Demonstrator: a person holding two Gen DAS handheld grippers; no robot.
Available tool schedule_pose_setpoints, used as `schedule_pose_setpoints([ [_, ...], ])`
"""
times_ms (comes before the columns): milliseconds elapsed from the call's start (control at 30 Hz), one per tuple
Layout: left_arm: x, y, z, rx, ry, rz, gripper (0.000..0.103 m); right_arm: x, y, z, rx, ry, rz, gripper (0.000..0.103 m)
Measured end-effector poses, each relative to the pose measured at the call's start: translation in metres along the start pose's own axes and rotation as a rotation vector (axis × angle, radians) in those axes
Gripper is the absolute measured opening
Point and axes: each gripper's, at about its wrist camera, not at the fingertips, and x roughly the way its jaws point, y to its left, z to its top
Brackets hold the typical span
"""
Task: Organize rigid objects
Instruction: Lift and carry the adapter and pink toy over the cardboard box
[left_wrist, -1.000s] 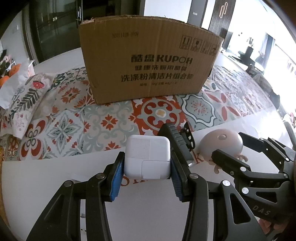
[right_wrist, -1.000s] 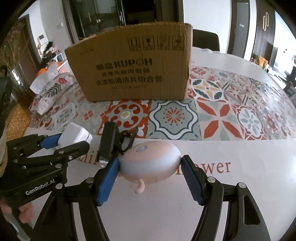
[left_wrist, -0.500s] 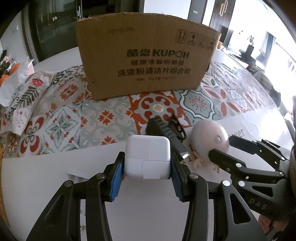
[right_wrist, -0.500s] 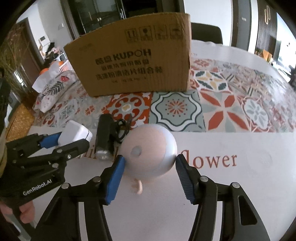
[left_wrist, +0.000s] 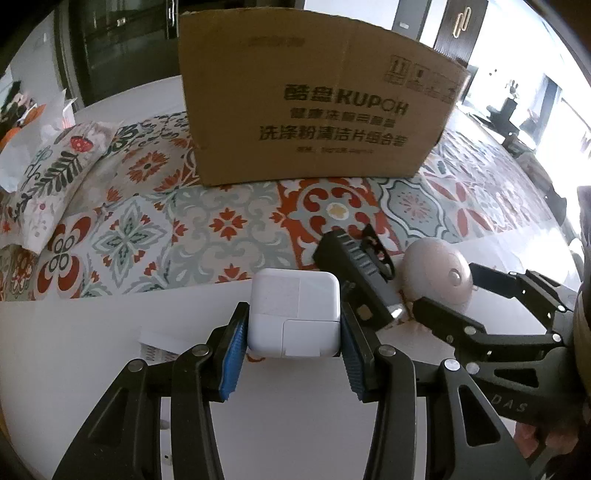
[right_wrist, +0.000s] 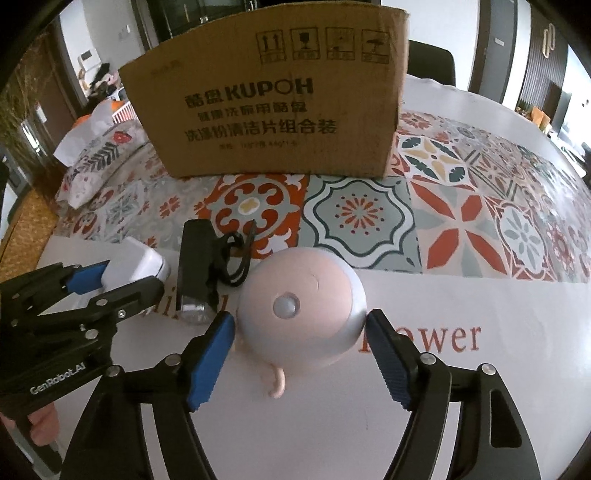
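Patterned cloth covers the far half of your white table, with the cardboard box standing at twelve o'clock behind everything. Your left gripper pinches the white charger by its flat sides, a hard, light, slick block that should sit securely there. Your right gripper has just been opening, its pads off the pink round gadget between them; it looks smooth and roll-prone, so take it across its widest part, clear of the black bike light at ten o'clock.
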Motion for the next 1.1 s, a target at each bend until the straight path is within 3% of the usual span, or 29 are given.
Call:
schedule_pose_setpoints([
  [267,0.006,0.008,0.004,-0.025,0.010,0.001,0.046,0.010,0.003,0.012,-0.022,0.004,0.004,0.079],
  [600,0.009,0.010,0.004,-0.016,0.016,0.015,0.046,0.016,0.005,0.010,-0.021,-0.005,0.003,0.076],
  [1100,-0.023,-0.003,0.013,0.009,-0.059,0.011,0.046,-0.024,0.002,0.014,-0.027,-0.104,-0.026,0.076],
])
